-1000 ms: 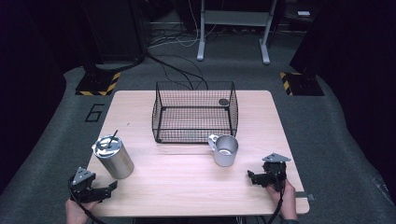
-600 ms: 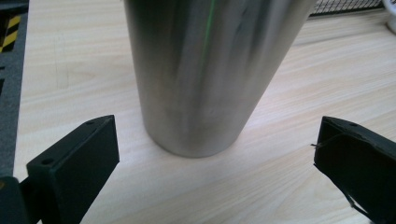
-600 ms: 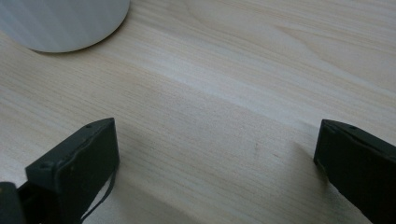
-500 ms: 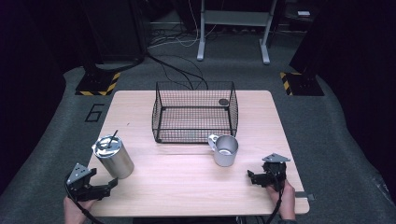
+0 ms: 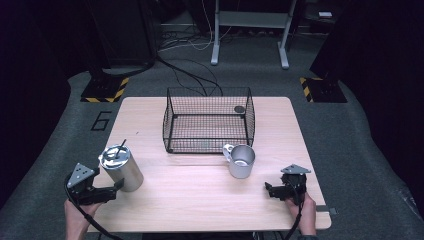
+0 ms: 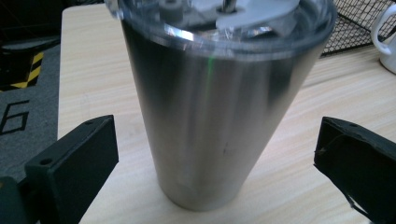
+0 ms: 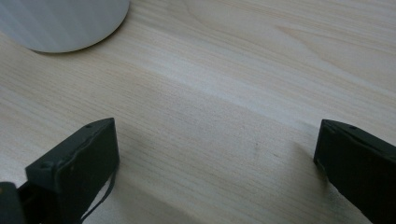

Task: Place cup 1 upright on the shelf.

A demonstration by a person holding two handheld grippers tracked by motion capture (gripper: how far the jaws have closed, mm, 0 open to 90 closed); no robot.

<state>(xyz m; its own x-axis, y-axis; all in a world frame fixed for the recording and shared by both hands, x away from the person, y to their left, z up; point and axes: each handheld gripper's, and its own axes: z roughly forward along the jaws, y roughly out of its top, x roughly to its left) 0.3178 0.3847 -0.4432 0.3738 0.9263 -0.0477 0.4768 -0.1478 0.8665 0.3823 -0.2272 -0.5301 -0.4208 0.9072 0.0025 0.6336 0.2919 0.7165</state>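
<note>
Steel tumbler (image 5: pixel 121 167) with a clear lid and straw stands upright on the worktop (image 5: pixel 200 200), left of and nearer the person than the wire basket (image 5: pixel 208 120). Left claw (image 5: pixel 116 187) sits just beside the tumbler, jaws spread wide and apart from its sides. Right claw (image 5: pixel 270 190), also spread with nothing between its jaws, rests near the metal mug (image 5: pixel 240 160) just in front of the basket.

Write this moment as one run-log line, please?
left gripper: open, jaws either side of tall steel tumbler with clear lid, no contact seen | right gripper: open above bare wooden table | black wire basket: untouched
</note>
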